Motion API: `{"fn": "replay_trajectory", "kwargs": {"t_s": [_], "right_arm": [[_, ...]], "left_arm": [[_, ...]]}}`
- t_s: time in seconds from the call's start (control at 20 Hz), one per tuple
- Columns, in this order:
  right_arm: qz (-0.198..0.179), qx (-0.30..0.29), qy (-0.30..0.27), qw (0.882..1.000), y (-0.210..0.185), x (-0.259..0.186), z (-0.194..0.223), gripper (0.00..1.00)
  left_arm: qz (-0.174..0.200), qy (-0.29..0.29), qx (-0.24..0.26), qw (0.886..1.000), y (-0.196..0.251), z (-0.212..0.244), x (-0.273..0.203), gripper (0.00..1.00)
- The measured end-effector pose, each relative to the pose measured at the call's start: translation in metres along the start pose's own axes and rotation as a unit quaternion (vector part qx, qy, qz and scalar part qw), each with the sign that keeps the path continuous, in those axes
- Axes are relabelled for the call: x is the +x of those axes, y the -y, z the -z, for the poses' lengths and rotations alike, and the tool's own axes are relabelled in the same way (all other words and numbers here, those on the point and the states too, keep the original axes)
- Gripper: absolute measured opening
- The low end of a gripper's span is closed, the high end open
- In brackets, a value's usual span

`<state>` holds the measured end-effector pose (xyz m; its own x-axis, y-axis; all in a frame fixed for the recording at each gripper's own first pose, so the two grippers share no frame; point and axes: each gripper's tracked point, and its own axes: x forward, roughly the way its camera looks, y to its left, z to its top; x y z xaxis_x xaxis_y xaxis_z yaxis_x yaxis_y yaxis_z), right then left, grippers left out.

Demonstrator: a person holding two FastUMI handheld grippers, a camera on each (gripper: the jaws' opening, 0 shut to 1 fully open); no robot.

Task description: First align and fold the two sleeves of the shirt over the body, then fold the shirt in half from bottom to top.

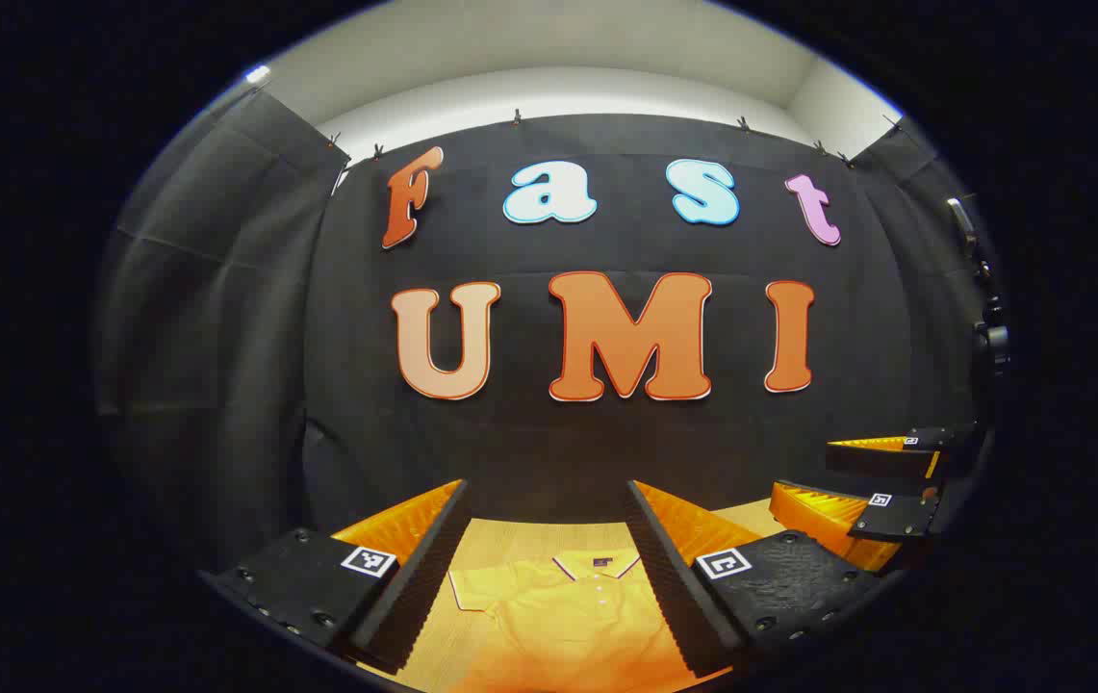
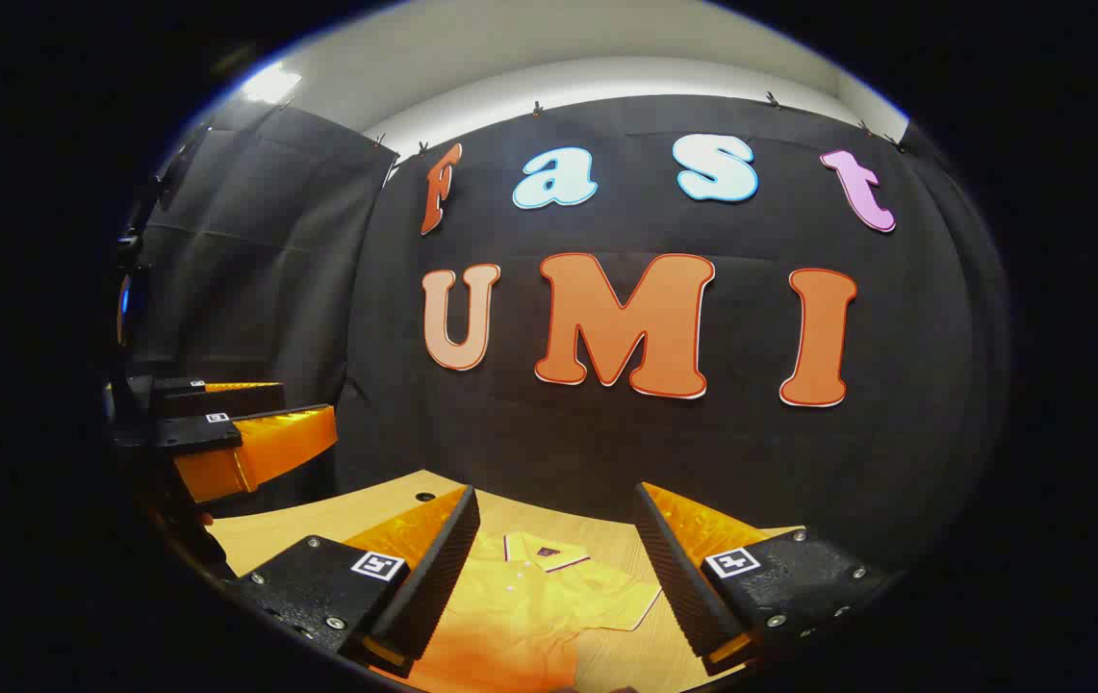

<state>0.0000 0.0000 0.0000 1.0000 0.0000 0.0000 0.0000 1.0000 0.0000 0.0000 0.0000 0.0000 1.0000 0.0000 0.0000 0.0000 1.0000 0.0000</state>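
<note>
Yellow shirt (image 1: 558, 606) flat on wooden tabletop (image 1: 529, 539), collar toward booth wall; left tool (image 1: 549, 520) and right tool (image 2: 558, 525) both raised above it, fingers spread wide, gripping nothing

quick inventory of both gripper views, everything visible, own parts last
shirt: 1, yellow polo with dark-trimmed collar and buttoned placket, lying flat on the table, collar toward the back wall; seen in the right gripper view too.
table: 1, light wood, under the shirt; a small dark hole near its far left corner in the right gripper view.
booth wall: black cloth, clipped along its top edge, behind and beside the table.
ceiling: white, above the cloth.
left claw: 1, open, above the shirt, touching nothing; also at left in the right gripper view.
right claw: 1, open, above the shirt; also at right in the left gripper view.
</note>
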Motion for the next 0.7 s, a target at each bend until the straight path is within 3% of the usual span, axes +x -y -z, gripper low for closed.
{"fn": "replay_trajectory", "kwargs": {"t_s": [0.1,0.2,0.5,0.7], "right_arm": [[-0.025,0.023,-0.008,0.999,-0.008,0.004,0.003,0.98],[-0.04,0.002,0.009,0.999,-0.004,0.006,-0.005,0.98],[-0.021,-0.009,-0.014,1.0,0.029,0.009,0.013,0.98],[-0.002,-0.025,-0.023,0.999,0.028,0.009,0.024,0.98]], "left_arm": [[-0.014,-0.01,0.0,1.0,0.005,0.012,0.004,0.97],[-0.025,-0.012,0.001,1.0,0.01,0.016,0.01,0.98],[-0.014,-0.006,-0.005,1.0,0.017,0.016,0.024,0.97],[0.01,-0.022,0.007,1.0,0.014,0.028,0.035,0.98]]}}
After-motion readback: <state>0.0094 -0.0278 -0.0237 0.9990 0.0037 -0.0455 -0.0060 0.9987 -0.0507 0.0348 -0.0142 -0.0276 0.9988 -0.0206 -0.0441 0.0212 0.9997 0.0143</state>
